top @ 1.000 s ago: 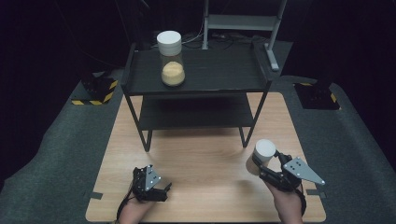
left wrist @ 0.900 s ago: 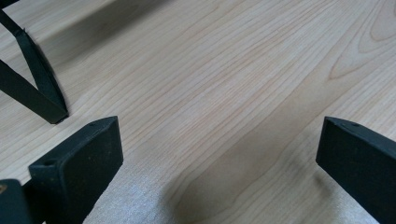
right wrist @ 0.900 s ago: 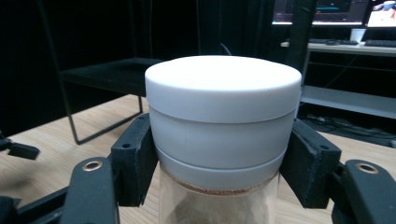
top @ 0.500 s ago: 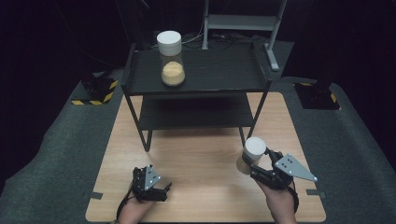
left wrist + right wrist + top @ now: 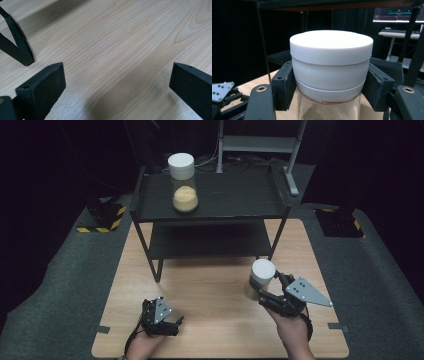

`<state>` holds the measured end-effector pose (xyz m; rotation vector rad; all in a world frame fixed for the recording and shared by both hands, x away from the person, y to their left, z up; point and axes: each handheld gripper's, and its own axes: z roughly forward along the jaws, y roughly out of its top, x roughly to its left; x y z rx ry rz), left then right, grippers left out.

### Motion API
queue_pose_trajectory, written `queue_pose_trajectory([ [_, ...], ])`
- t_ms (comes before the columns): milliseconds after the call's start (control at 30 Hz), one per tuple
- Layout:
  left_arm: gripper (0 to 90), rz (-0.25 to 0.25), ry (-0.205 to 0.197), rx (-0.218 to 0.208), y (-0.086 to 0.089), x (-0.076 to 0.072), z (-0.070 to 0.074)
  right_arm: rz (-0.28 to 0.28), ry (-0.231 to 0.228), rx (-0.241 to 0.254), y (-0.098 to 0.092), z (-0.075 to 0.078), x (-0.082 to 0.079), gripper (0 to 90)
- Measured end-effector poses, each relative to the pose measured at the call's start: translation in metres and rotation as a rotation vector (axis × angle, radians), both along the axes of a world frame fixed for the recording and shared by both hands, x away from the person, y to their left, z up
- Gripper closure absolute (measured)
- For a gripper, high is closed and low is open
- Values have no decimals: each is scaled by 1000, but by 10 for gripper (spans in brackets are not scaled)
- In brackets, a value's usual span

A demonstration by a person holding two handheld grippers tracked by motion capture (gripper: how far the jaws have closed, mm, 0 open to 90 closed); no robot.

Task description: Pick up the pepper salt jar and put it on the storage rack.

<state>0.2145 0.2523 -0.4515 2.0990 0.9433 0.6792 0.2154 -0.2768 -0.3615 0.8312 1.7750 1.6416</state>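
Jar [image 5: 261, 279] with a white lid [image 5: 331, 46] is seen clamped in the right gripper [image 5: 264, 287], the two black pads [image 5: 283, 85] pressed against opposite sides of the white collar just under the lid. The clear glass body is seen below the pads in the right gripper view, with something brownish dimly visible inside. In the high view the jar is held upright over the right half of the wooden table [image 5: 210, 285], in front of the black two-tier shelf [image 5: 220, 200]; whether its base is touching the wood cannot be told. The gripper is grasped by a hand [image 5: 292, 330] entering from the bottom edge.

A second jar [image 5: 183, 182], also white-lidded and part-filled with a yellowish powder, is seen standing on the left part of the shelf's top board.

The left gripper [image 5: 167, 317] is held low near the table's front edge, well apart from both jars. Its jaws are shown wide apart with bare wood between them.
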Motion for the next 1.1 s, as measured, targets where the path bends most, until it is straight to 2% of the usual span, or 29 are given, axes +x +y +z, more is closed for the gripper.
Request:
queue_pose_trajectory([
  [367, 9, -4, 4, 0, 1, 1, 1, 18, -37, 5, 12, 31, 6, 343],
  [500, 9, -4, 2, -3, 1, 1, 0, 24, -39, 14, 15, 40, 10, 343],
  [867, 9, -4, 2, -10, 2, 0, 0, 26, -61, 1, 26, 63, 18, 343],
  [1100, 9, -6, 1, -13, 3, 0, 0, 31, -75, 22, 30, 75, 23, 343],
])
